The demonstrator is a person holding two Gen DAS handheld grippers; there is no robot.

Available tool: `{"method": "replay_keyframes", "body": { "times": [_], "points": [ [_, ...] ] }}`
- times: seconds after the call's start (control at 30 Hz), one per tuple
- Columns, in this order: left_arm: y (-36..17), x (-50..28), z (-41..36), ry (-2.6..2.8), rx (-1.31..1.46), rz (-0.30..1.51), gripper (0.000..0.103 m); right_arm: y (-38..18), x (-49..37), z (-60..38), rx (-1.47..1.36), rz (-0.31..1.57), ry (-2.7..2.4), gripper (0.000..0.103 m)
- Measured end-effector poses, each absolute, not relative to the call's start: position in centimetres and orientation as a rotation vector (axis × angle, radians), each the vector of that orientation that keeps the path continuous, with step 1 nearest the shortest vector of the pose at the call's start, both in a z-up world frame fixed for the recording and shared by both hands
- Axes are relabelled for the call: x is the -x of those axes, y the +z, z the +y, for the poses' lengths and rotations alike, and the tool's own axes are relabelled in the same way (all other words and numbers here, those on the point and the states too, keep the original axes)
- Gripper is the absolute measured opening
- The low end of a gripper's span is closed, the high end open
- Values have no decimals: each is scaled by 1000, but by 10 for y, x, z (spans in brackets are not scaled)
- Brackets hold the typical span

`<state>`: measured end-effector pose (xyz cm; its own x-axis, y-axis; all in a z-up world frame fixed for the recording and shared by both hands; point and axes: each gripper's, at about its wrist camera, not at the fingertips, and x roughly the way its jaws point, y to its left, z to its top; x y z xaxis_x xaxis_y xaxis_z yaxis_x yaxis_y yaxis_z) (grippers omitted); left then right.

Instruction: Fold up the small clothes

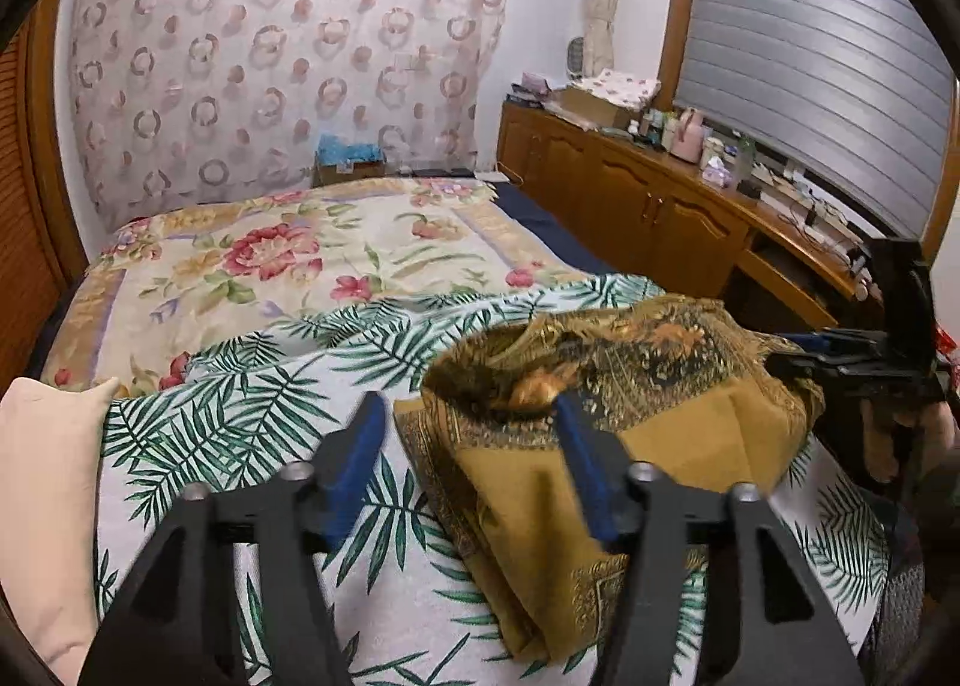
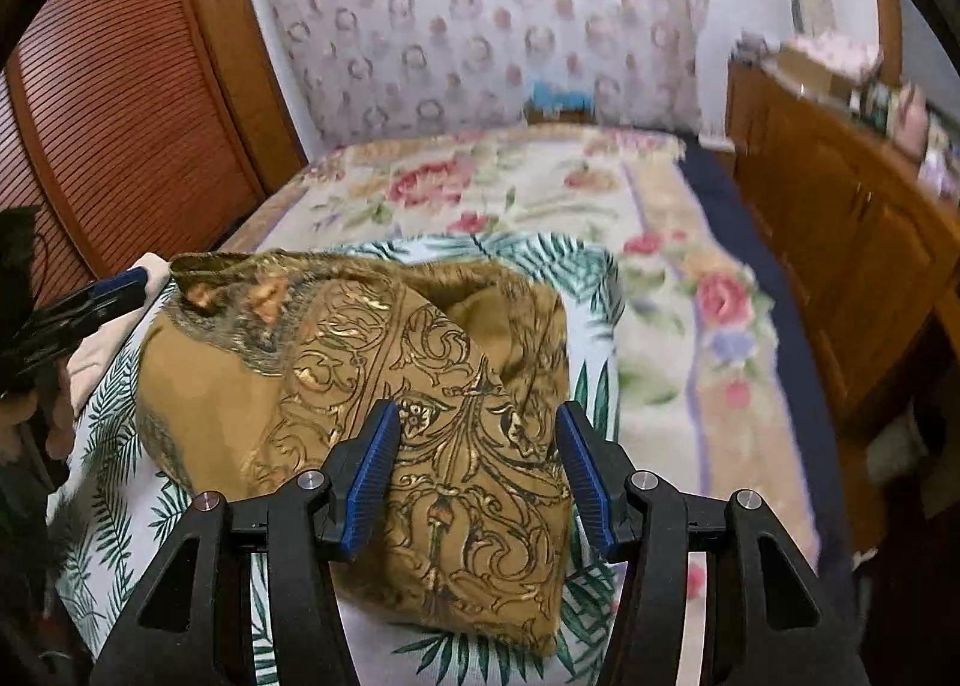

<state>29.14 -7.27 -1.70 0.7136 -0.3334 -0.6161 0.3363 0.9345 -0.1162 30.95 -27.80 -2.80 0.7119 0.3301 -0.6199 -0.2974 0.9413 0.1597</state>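
Mustard patterned garment point(image 2: 384, 362) loosely bunched on palm-leaf sheet point(image 2: 108, 446), hand-held grippers apart.

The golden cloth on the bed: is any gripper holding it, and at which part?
No. Both the left gripper and right gripper stand open over the golden cloth.

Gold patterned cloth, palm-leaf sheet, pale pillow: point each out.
gold patterned cloth point(image 2: 420, 386), right wrist view, on its scrollwork face
palm-leaf sheet point(image 1: 252, 416), left wrist view, on bare print
pale pillow point(image 1: 48, 476), left wrist view, on its face
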Motion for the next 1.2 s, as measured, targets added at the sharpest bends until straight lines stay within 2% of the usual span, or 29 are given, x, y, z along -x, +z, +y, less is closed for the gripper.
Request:
{"method": "replay_keyframes", "body": {
  "times": [0.17,0.2,0.23,0.3,0.33,0.43,0.47,0.5,0.57,0.77,0.8,0.87,0.93,0.97,1.0,1.03,1.2],
  "points": [
    [-33,-302,-74,-366,-2,740,65,-28,-332,-273,-124,734,393,56],
    [-36,-304,-74,-374,7,750,65,-29,-336,-279,-129,740,410,52],
    [-39,-308,-75,-379,12,760,65,-28,-337,-275,-126,744,428,35],
    [-44,-316,-77,-378,12,778,65,-28,-340,-285,-111,750,473,13],
    [-46,-320,-79,-379,12,788,65,-26,-340,-281,-85,739,473,10],
    [-50,-332,-84,-407,9,810,65,-14,-328,-289,-32,648,440,6],
    [-51,-335,-87,-424,-1,815,55,-9,-326,-290,-30,605,428,6],
    [-52,-340,-90,-422,-21,821,32,-5,-325,-291,-27,576,402,6],
    [-52,-347,-90,-398,-29,819,22,-5,-330,-292,-16,558,341,6],
    [-52,-360,-79,-338,-25,802,20,-25,-351,-290,3,638,301,6],
    [-53,-361,-77,-337,-18,807,23,-25,-353,-290,-1,640,295,6],
    [-57,-364,-74,-320,-12,825,30,-22,-355,-289,0,644,292,19],
    [-61,-364,-71,-316,3,840,43,-23,-363,-283,9,674,297,58],
    [-63,-365,-69,-312,14,845,54,-17,-369,-276,7,686,300,62],
    [-67,-365,-69,-317,20,852,57,-16,-368,-277,4,698,297,68],
    [-72,-366,-69,-332,21,878,57,-16,-371,-277,-2,719,292,71],
    [-77,-365,-74,-339,3,886,58,-20,-385,-280,-43,768,306,72]
  ]
}}
